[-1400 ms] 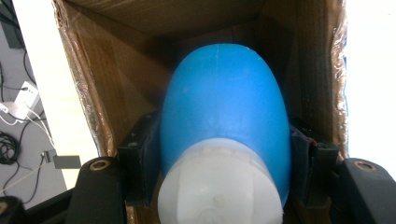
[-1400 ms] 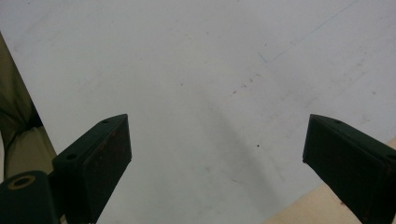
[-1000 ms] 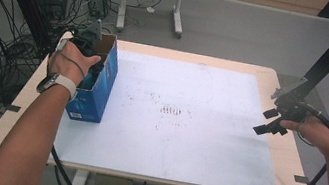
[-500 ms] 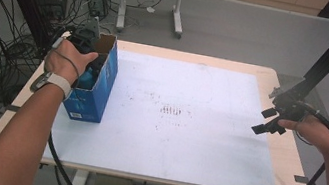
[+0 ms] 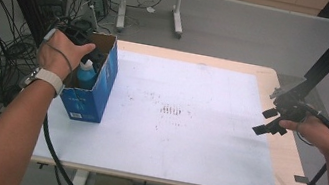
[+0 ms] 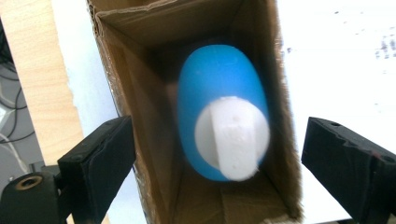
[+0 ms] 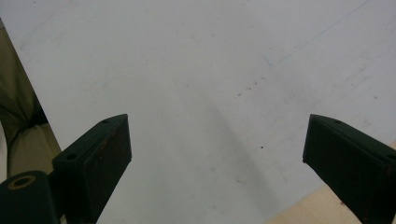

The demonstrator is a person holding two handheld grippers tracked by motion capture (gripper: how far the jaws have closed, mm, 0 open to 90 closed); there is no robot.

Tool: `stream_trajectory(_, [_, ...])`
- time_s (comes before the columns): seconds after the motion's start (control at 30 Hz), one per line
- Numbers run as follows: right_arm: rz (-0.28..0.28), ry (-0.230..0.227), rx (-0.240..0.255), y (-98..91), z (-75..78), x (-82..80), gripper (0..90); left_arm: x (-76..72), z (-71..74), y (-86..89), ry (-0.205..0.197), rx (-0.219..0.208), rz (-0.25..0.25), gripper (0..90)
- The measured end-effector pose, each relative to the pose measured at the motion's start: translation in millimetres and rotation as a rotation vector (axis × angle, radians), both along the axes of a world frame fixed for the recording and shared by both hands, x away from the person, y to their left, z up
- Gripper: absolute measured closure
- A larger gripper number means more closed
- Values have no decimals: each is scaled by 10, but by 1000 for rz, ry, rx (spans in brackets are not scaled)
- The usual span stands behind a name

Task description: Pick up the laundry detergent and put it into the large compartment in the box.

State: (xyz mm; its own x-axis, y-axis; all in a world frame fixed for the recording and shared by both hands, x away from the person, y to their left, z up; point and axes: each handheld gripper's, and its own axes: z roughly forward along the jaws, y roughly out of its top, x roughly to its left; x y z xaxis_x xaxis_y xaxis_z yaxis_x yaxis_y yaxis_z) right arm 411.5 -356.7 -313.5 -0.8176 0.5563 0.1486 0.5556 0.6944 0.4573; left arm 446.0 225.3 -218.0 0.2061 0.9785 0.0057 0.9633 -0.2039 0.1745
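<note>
Now the blue bottle [image 6: 223, 112] stands upright in the cardboard box [image 5: 103, 82], straight below the left tongs [image 6: 219, 154], just opened wide; right tongs [image 5: 269, 121] wide, far right

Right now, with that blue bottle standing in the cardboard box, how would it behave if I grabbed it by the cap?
The blue bottle looks smooth and rounded, so it may slip. Its white cap is narrower, probably a surer hold. The cardboard box is tall and narrow, so it could tip or lift along if the bottle drags on its walls.
</note>
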Motion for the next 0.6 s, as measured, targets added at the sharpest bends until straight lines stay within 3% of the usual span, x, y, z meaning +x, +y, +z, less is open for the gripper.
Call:
stream_trajectory(0.33, [-2, -6, -2, -9, 39, -45, 76, -110, 255, -91, -49, -6, -83, 95])
stream_trajectory(0.6, [-5, -11, -2, -14, 76, -78, 76, -212, 409, -282, -58, -32, -197, 91])
